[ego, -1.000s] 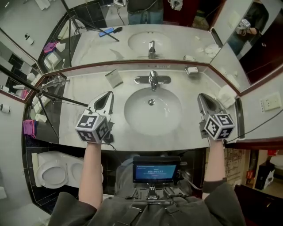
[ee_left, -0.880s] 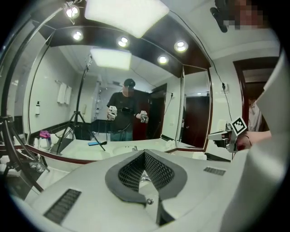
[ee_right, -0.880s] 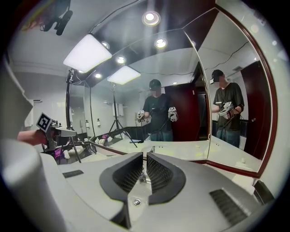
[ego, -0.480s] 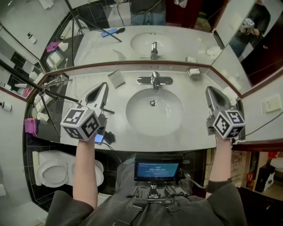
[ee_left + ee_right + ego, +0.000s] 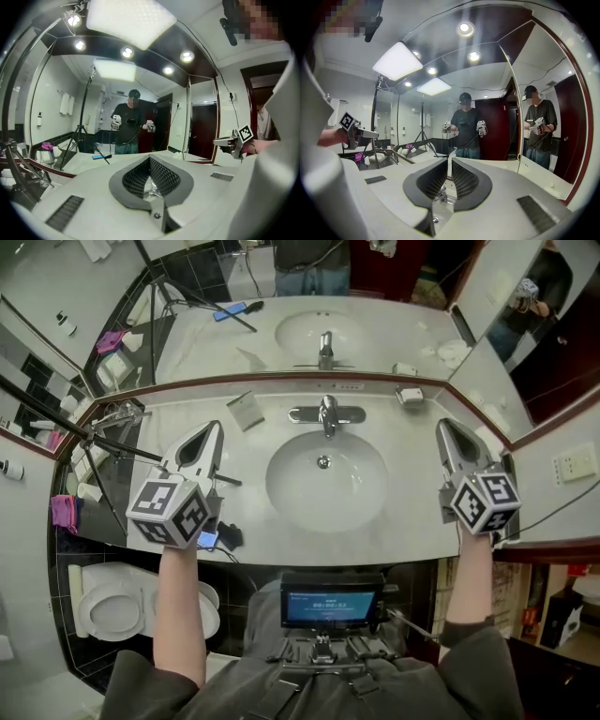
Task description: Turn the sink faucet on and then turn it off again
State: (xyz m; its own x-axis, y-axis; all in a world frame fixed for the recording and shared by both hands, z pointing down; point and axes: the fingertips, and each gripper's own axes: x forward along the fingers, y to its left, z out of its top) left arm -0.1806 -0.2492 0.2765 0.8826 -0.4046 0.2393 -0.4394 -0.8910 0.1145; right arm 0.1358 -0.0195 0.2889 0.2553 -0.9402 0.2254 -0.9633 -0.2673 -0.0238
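Faucet (image 5: 326,414) stands far and central behind the sink (image 5: 361,486), untouched.
Left gripper (image 5: 212,427), jaws together, and right gripper (image 5: 446,427), barely parted, hold nothing; either should meet it squarely and push gently.

The left tongs (image 5: 213,427) and the right tongs (image 5: 444,426) share one build: a pale grey plastic shell that tapers to a point, ringed at the mouth by a dark grey collar. Inside sit black pads (image 5: 164,176) with a fine diamond grid. Ribbed grey vent strips (image 5: 65,212) mark the shell on either side, and a small silver screw (image 5: 157,215) sits just below the mouth. Each pair carries a white cube (image 5: 170,511) printed with black square markers. The person wears a dark grey top whose sleeves (image 5: 139,686) end near the elbow, and at the waist a small blue-lit screen (image 5: 330,601) on a black frame.
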